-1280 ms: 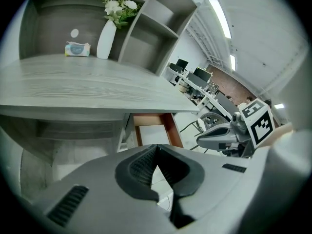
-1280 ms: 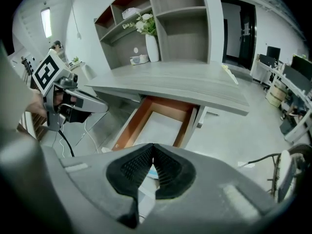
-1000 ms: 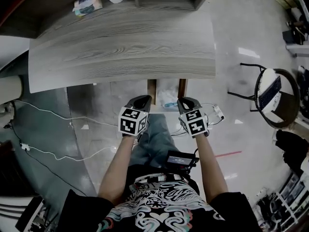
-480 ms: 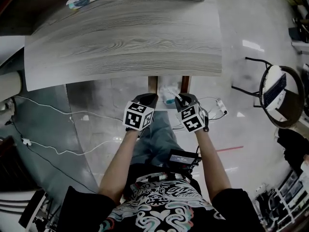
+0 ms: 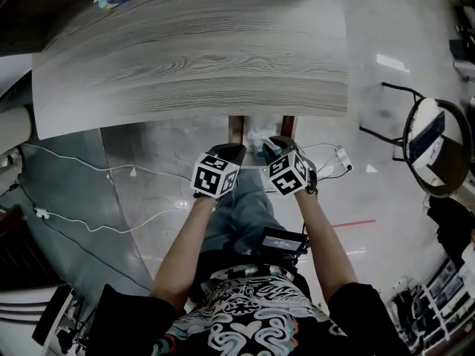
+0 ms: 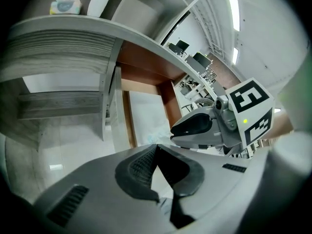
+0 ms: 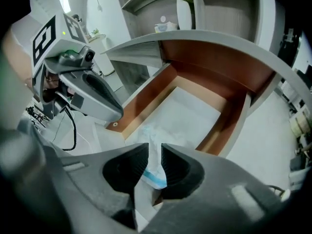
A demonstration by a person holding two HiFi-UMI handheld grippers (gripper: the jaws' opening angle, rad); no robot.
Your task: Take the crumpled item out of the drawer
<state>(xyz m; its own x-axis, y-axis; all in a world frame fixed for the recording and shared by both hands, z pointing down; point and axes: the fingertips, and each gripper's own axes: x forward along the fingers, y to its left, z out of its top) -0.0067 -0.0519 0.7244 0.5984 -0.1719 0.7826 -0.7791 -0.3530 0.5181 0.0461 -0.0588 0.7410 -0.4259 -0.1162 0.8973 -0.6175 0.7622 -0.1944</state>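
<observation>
My right hand-held gripper (image 7: 150, 150) has its jaws drawn in to a narrow slot with the crumpled item (image 7: 147, 135) pinched between them, a white wad with a blue stripe. My left hand-held gripper (image 6: 156, 147) is closed with its tips meeting and nothing between them. It hovers just to the left of the right one, outside the drawer (image 7: 146, 94).

The item sits at the drawer's near edge, directly ahead of and under my right jaws. The rest of the pale drawer floor stretches away beyond it, under the tabletop (image 5: 193, 58).

I judge the step in hand to be the lift-out. To do it well I should keep the pinch firm. The item looks soft and light, so a loose fold could slip through the slot. I should draw it up and back toward me, clear of the brown front lip, and not drag it sideways against the wall to my right. The left hand-held gripper should stay where it is, out of the path.

The item's long axis seems to run along my jaws' line. One end points forward into the drawer. The striped end trails back through the slot toward me. How much of it lies below the pads I cannot tell.
</observation>
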